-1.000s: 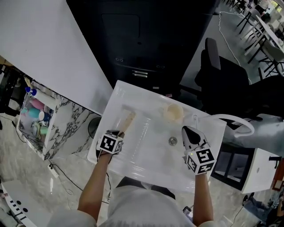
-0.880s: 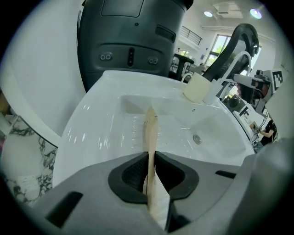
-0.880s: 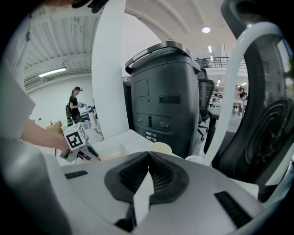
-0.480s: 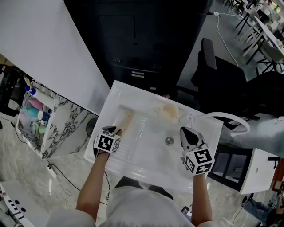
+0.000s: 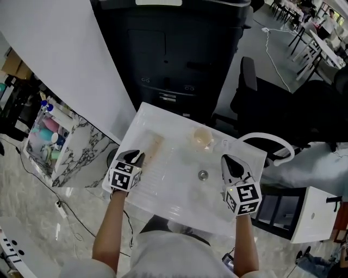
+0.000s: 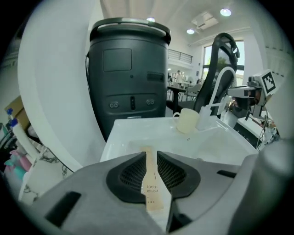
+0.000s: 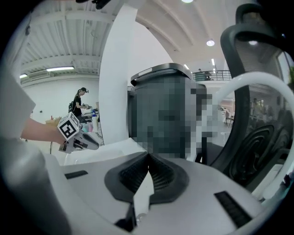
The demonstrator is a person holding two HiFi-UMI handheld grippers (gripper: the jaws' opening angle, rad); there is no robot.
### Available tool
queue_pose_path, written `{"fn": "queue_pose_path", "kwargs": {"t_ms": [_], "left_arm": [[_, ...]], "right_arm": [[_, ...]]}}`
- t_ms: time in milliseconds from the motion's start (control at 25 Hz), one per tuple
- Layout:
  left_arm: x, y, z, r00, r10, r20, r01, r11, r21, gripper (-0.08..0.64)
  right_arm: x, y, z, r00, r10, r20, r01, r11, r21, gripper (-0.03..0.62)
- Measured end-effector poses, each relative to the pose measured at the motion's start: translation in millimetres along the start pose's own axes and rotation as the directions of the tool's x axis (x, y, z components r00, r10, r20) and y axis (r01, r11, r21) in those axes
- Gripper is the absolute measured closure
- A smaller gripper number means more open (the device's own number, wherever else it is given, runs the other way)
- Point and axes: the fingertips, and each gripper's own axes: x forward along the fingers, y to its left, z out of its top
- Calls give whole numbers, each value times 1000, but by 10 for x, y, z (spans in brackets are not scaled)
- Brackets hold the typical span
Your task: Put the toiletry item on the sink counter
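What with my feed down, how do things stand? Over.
Left hand-held gripper open, right hand-held gripper shut, empty. Toothbrush box flat on sink counter. Cup clear of it.

Big open lab or office hall, with bathroom corner mocked up in it. White sink [image 5: 175, 187] stands free on pale marbled floor [image 5: 32, 217]. Tall dark machine cabinet [image 5: 174, 49] right behind it. Black office chair [image 5: 272, 103] just beside. Rows of desks and chairs [image 5: 310, 27] at far end. Clear bin of coloured bottles [image 5: 46, 136] on floor by white curved wall [image 5: 60, 54]. High ceiling with round lights [image 6: 225, 12], upper-level railing [image 7: 216, 72], person [image 7: 78, 103] standing at work station in background.
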Motion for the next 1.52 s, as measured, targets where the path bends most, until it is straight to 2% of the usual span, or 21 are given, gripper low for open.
{"fn": "queue_pose_path", "kwargs": {"t_ms": [200,400,720,1000,1200,1520], "left_arm": [[-463,-166,387,991,37,129,-42,998,35,548],[-974,-483,681,969,56,241,-72,996,57,551],[-1752,-1002,1126,900,55,432,-105,990,93,549],[-2310,-1334,1298,849,86,521,-182,974,135,551],[-2629,-1502,1366,817,98,569,-209,969,134,550],[-2947,-1768,1396,784,84,615,-239,955,176,550]], "right_arm": [[-303,2,189,998,-6,57,8,999,-41,595],[-695,35,335,994,5,109,3,997,-76,595],[-1199,45,673,977,23,211,5,991,-132,595],[-1638,149,970,955,38,294,23,979,-201,595],[-1876,241,1151,939,48,340,42,967,-250,595],[-2120,418,1230,927,77,367,30,960,-277,595]]}}
